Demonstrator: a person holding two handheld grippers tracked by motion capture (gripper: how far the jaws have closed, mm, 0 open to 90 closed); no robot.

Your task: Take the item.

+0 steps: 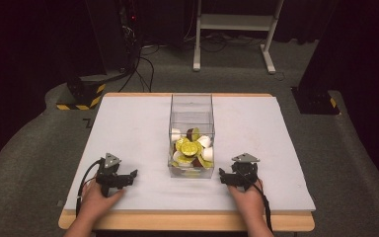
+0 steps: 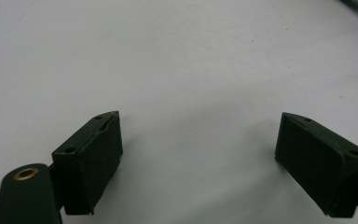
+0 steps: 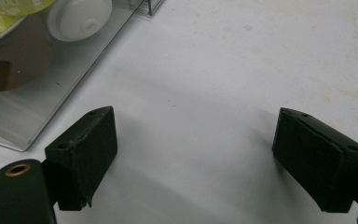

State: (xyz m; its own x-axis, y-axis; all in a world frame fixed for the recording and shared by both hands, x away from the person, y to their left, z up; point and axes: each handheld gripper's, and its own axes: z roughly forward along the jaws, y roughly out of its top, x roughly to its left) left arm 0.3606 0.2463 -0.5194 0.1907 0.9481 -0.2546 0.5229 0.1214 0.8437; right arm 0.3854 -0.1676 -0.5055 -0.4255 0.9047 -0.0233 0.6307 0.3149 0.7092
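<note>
1. Left tool (image 1: 128, 176) resting low on the desk (image 1: 128, 123), jaws spread wide, nothing between them, only bare white surface ahead in the left gripper view.
2. Right tool (image 1: 225, 177) likewise down on the desk, jaws spread wide and empty, held from behind by the right hand (image 1: 246, 197).
3. Left hand (image 1: 96, 197) gripping the left tool from behind, forearm entering from the near edge.
4. Clear box (image 1: 191, 113) standing between the two tools, slightly ahead of both; near to the right tool, a little further from the left one, touching neither.
5. Seen up close in the right gripper view: a lower corner of the clear box (image 3: 23, 126) just beyond and beside one jaw, apart from it.
6. Inside the box, a heap of capsules (image 1: 190, 147), some with yellow-green lids, some white, some brown, piled at the end nearest the tools.
7. Far half of the box holding nothing visible.
</note>
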